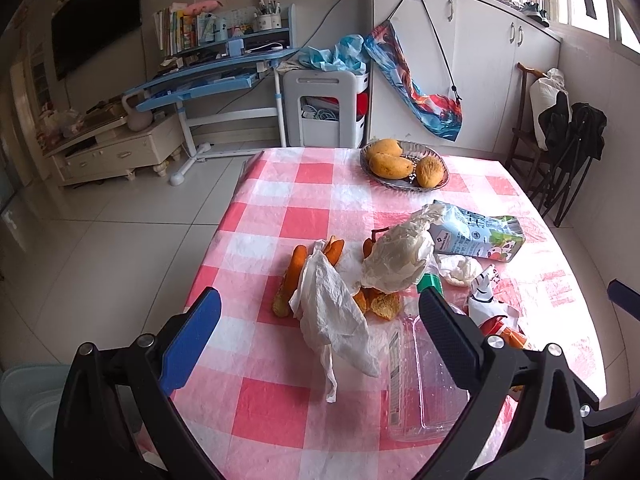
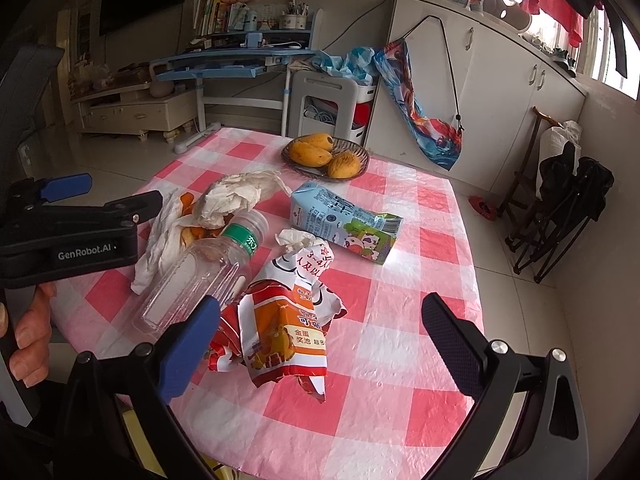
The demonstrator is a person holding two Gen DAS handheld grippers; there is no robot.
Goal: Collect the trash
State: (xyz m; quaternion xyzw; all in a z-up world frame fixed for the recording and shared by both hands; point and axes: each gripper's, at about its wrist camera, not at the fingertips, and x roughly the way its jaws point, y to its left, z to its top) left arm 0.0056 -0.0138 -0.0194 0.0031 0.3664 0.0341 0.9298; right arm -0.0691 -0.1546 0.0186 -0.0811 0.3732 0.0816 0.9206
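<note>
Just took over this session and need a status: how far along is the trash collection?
Nothing looks collected yet. The left gripper and right gripper are both open and empty. Still on the table: white tissue, crumpled paper, fruit peels, clear bottle, snack wrapper, milk carton. The mango bowl stands apart.

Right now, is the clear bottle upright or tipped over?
Tipped over. The bottle lies on its side on the tablecloth, capped neck pointing toward the milk carton. It looks empty.

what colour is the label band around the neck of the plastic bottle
Green, with white characters, on the clear plastic bottle. It shows best in the right wrist view.
</note>
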